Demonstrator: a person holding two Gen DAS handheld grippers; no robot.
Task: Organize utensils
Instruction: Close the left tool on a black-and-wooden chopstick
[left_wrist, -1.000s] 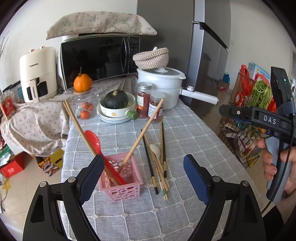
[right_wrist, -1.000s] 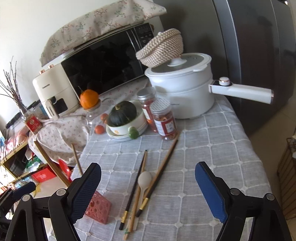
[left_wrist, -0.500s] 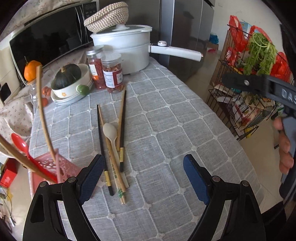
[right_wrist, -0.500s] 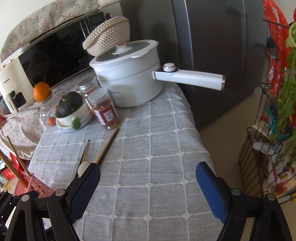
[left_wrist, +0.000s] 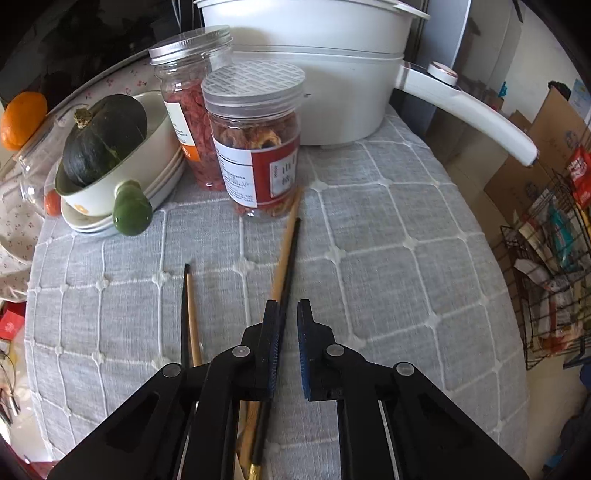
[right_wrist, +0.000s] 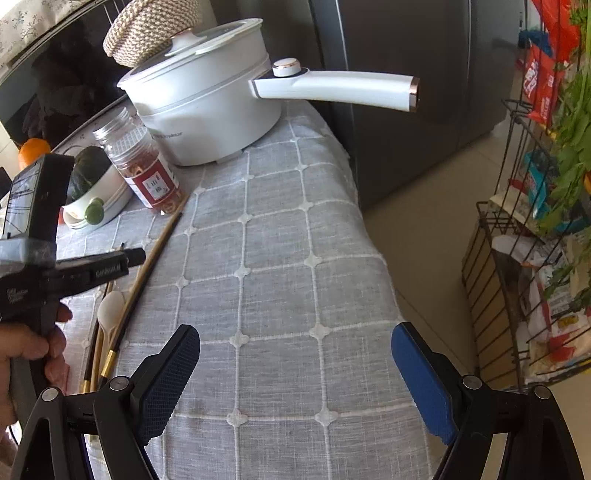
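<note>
Several chopsticks lie on the grey checked cloth (left_wrist: 388, 266). In the left wrist view a wooden chopstick (left_wrist: 284, 251) and a black chopstick (left_wrist: 291, 254) run toward me under my left gripper (left_wrist: 288, 314), whose jaws are nearly closed, with a narrow gap just right of the pair. I cannot tell if it grips them. Another black and wooden pair (left_wrist: 188, 306) lies to the left. In the right wrist view my right gripper (right_wrist: 295, 350) is open and empty above the cloth; the chopsticks (right_wrist: 147, 266) and a pale spoon (right_wrist: 109, 308) lie at its left, under the left tool (right_wrist: 74, 269).
Two jars (left_wrist: 255, 147) of dried food stand just beyond the chopstick tips. A white pot (left_wrist: 314, 74) with a long handle (right_wrist: 340, 86) is behind them. A bowl with a dark squash (left_wrist: 103, 144) is at the left. A wire rack (right_wrist: 535, 221) stands right of the table.
My left gripper has dropped low and forward over the right-hand chopstick pair and its jaws have closed from wide open to a narrow gap. The right gripper has swung right, staying open.
</note>
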